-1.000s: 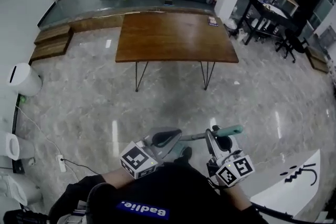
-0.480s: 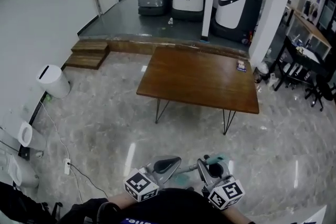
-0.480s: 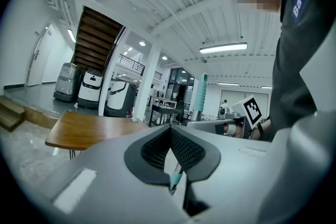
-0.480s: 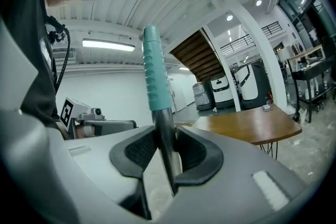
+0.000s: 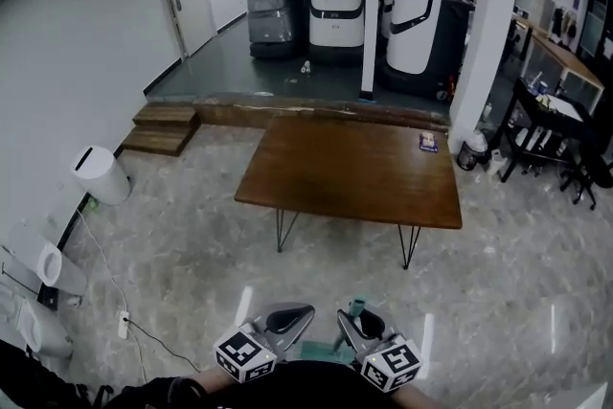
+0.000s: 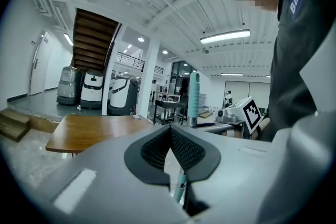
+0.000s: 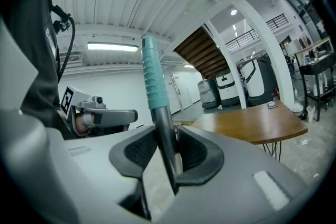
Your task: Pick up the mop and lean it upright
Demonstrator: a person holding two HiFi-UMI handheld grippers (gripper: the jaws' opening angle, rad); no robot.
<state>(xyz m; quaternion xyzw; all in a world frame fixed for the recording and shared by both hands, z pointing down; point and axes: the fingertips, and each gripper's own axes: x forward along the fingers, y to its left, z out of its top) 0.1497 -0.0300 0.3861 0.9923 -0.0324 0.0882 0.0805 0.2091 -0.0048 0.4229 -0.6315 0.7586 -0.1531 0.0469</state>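
The mop's handle, a grey pole with a teal ribbed grip (image 7: 153, 81), stands nearly upright between the pads of my right gripper (image 7: 167, 149), which is shut on the pole just under the grip. In the head view only the grip's tip (image 5: 356, 306) shows above the right gripper (image 5: 352, 326) at the bottom edge. My left gripper (image 5: 292, 316) is beside it on the left, pads (image 6: 181, 147) pressed together with nothing between them. The teal grip (image 6: 193, 97) rises just beyond its tips (image 6: 169, 131). The mop head is hidden.
A brown wooden table on hairpin legs (image 5: 354, 172) stands ahead on the marble floor. A white bin (image 5: 101, 175) and a power strip (image 5: 123, 326) lie at the left wall. Wooden steps (image 5: 163, 129), parked machines (image 5: 335, 10), a white pillar (image 5: 484, 34) and a black desk (image 5: 546, 129) stand beyond.
The mop handle has swung from lying across between the grippers to standing upright. Both grippers have come closer together and sunk to the bottom edge as the head view tilted up.
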